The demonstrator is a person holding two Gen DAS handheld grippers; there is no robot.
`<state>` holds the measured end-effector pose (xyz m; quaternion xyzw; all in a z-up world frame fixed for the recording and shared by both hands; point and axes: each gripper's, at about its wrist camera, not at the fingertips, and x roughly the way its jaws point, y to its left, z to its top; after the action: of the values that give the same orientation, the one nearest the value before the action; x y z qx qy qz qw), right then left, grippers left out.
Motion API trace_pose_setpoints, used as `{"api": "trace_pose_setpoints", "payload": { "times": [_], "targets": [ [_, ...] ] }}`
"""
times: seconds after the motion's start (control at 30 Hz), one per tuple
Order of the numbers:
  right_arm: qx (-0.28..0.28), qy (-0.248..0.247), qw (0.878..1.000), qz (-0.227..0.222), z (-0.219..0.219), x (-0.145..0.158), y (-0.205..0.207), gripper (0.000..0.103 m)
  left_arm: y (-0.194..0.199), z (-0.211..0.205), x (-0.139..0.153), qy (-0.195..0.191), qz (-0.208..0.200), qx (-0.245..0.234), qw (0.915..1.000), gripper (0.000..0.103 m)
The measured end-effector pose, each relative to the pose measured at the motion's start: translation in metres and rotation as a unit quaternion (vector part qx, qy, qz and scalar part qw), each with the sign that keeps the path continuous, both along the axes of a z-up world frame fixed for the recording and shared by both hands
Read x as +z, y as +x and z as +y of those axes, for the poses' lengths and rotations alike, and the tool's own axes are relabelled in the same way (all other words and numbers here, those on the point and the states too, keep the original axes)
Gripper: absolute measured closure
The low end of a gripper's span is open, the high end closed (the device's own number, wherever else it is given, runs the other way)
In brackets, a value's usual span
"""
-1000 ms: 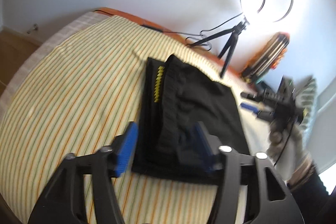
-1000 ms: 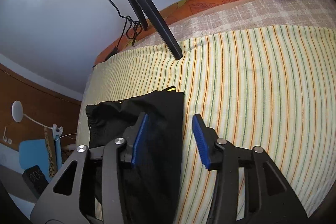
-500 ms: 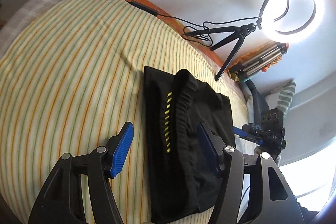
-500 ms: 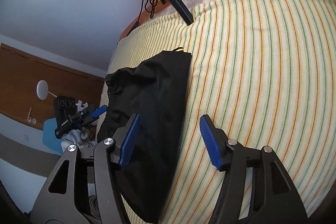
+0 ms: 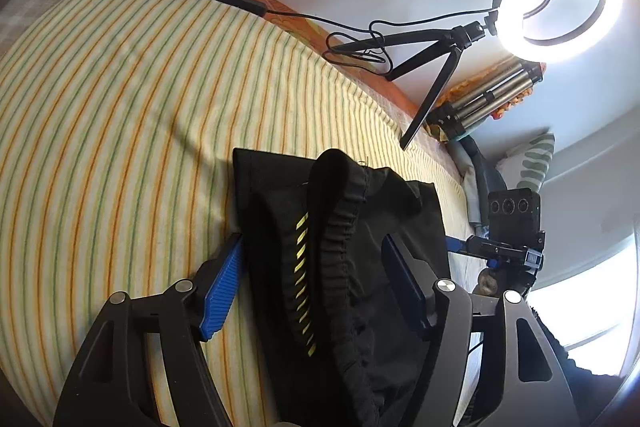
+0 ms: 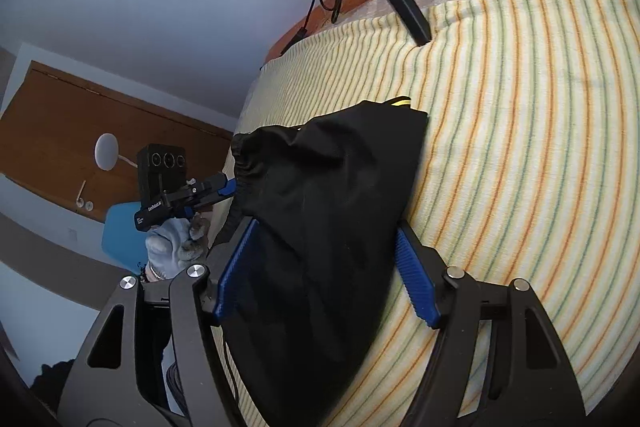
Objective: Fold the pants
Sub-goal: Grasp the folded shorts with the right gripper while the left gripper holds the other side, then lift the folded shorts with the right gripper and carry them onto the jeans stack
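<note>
The black pants (image 5: 344, 267) lay bunched at lower centre, between the spread fingers of the left gripper (image 5: 312, 283). The right gripper (image 6: 326, 267) likewise straddled them at lower centre, released.

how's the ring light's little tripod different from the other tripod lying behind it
The ring light tripod is black, legs spread, one foot planted on the striped sheet, and it carries the lit ring light. The other tripod is silver-grey, legs folded together, lying on its side past the bed's edge on orange patterned fabric, carrying nothing visible. Both are three-legged camera-style stands near the wall.
</note>
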<state>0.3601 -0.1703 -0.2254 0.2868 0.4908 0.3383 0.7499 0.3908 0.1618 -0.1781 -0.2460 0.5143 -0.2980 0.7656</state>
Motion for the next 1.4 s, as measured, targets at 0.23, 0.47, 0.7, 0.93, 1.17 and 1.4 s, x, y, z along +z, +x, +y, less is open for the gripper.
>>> {"api": "trace_pose_setpoints", "payload": {
  "times": [0.23,0.47,0.7,0.93,1.17,1.4],
  "targets": [
    [0.008,-0.009,1.000,-0.009,0.011,0.002,-0.005,0.039,-0.005,-0.002,0.000,0.011,-0.016,-0.006,0.9998,0.043],
    [-0.007,0.008,1.000,0.002,0.007,-0.001,-0.003,0.044,0.003,-0.012,0.000,0.018,-0.025,0.002,0.9995,0.046],
    [0.011,-0.031,0.999,-0.011,0.024,0.005,-0.005,0.051,-0.001,-0.018,-0.003,0.051,-0.029,-0.005,0.9982,0.082],
    [-0.017,-0.023,1.000,-0.008,0.023,0.002,0.001,0.066,0.004,-0.028,-0.003,0.064,-0.047,0.019,0.9966,0.085],
    [-0.034,-0.068,0.996,-0.051,0.029,0.025,-0.020,0.093,-0.016,-0.024,0.016,0.066,-0.079,0.035,0.9941,0.089],
    [-0.031,-0.117,0.985,-0.126,0.040,0.081,-0.061,0.094,-0.050,-0.038,0.069,0.081,-0.148,0.036,0.9850,0.090]
  ]
}}
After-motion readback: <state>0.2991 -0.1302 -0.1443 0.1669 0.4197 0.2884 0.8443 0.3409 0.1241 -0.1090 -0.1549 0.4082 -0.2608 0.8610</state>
